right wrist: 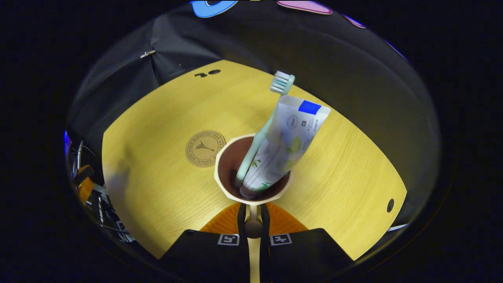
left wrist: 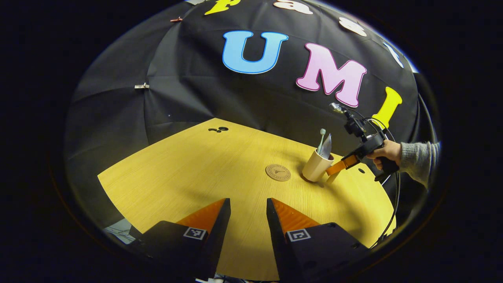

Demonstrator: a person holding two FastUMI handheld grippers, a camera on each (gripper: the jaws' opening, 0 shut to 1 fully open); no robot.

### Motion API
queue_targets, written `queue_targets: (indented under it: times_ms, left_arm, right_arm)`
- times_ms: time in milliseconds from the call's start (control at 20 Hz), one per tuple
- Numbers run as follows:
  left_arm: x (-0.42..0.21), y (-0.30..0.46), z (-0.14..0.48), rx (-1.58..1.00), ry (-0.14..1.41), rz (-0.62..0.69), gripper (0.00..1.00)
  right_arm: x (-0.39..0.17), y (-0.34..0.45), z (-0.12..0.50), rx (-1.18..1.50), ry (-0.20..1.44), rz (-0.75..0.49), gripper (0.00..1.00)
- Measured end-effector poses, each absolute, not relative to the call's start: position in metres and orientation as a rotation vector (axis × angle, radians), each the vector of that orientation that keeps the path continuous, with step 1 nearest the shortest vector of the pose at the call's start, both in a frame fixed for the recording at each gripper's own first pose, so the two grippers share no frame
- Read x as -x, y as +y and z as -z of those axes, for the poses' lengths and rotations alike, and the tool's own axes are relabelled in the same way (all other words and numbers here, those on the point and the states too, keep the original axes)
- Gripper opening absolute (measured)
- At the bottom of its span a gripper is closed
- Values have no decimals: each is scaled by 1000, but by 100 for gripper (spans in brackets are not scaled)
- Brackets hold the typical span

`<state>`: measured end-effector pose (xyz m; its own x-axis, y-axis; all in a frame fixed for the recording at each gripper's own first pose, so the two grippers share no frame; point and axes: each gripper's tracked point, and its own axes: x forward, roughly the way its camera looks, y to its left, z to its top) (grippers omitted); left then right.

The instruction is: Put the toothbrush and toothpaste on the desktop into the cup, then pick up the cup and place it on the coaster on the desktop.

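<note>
In the left gripper view, the left gripper (left wrist: pixel 248 208) is being shown at the bottom centre, its fingers standing narrowly apart with only bare desktop (left wrist: pixel 188 173) between them; right of centre the round, stamped coaster (left wrist: pixel 278 172) is being seen flat on the wood; just beside it, to the right, the cream cup (left wrist: pixel 316 166) is being seen, apart from the coaster, with the toothbrush (left wrist: pixel 322 138) and toothpaste (left wrist: pixel 327 146) sticking up out of it; at the right edge the right gripper (left wrist: pixel 334 169) is being held against the cup by a hand (left wrist: pixel 387 152) in a grey sleeve.

In the right gripper view, the coaster (right wrist: pixel 205 148) is being shown left of centre; the cup (right wrist: pixel 253 175), dark inside, is being gripped at its handle by nearly closed fingers (right wrist: pixel 271 226); the pale green toothbrush (right wrist: pixel 262 129) and white toothpaste (right wrist: pixel 287 143) are being seen leaning toward the upper right.
</note>
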<state>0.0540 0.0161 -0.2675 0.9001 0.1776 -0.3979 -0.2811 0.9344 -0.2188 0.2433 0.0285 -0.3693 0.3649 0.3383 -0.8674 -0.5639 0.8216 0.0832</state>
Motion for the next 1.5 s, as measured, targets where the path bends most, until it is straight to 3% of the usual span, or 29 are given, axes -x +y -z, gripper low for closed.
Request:
queue_targets:
  times_ms: [450, 1300, 1350, 1400, 1500]
  left_arm:
    - [-35, 33, 267, 294, 375, -270, 60]
    - [-20, 53, 287, 349, 384, -315, 60]
    - [-22, 54, 287, 350, 383, -316, 60]
    - [-26, 53, 287, 353, 381, -312, 60]
    - [-30, 51, 287, 357, 378, -304, 60]
  right_arm:
    - [-249, 113, 361, 253, 1013, -692, 13]
    - [-251, 111, 371, 357, 1053, -697, 13]
    - [-251, 112, 373, 359, 1060, -693, 19]
    - [-251, 111, 372, 356, 1064, -688, 13]
    - [-250, 110, 372, 356, 1069, -673, 21]
